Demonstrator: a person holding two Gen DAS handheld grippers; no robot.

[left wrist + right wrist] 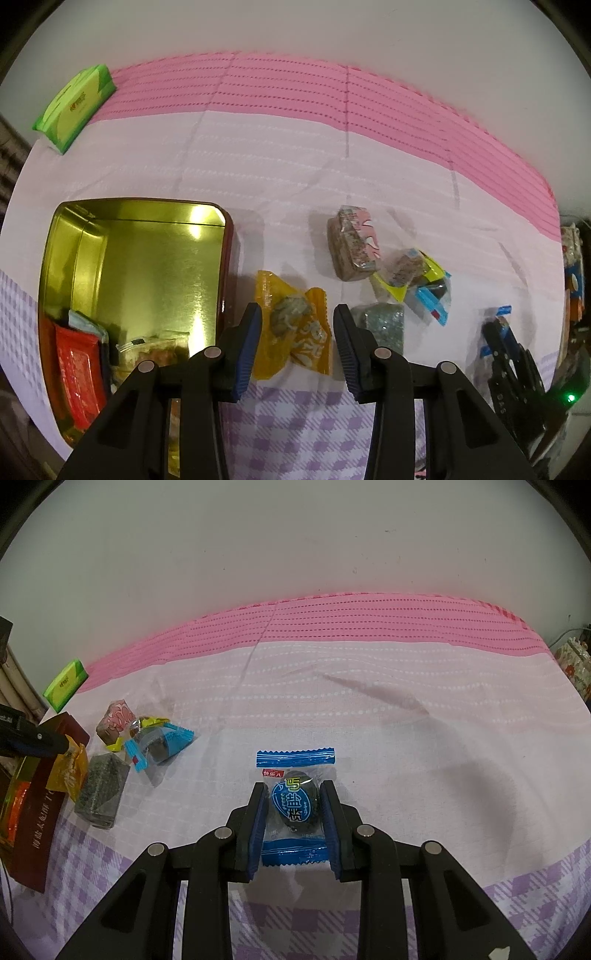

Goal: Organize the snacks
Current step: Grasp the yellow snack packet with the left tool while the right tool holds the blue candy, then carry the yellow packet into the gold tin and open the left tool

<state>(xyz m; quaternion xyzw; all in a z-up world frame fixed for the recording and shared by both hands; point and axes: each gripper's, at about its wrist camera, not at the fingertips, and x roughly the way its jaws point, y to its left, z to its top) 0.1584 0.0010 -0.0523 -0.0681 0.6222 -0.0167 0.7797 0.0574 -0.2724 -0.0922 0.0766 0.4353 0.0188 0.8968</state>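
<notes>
Pink-and-lilac cloth surface, wall behind. Yellow-wrapped snack point(295, 332) lies directly between left gripper point(297, 347) pads, long axis running away from gripper; jaws spread, contact not evident. Tin point(74, 236) just left (partly filled). Right gripper point(293, 819) pinches blue-wrapped snack point(295, 805). Left hand nearer tin.

A snack packet point(295, 328) lies between the fingers of the left gripper point(297, 347), on the cloth point(295, 166). Left of that gripper stands an open tin point(92, 236) with wrapped snacks point(79, 365) in its near end. Ahead and to its right lies a cluster of wrapped snacks point(391, 266). Far ahead to the left lies a tissue pack point(75, 107). Another packet point(295, 805) sits between the right gripper point(294, 825) fingers.
</notes>
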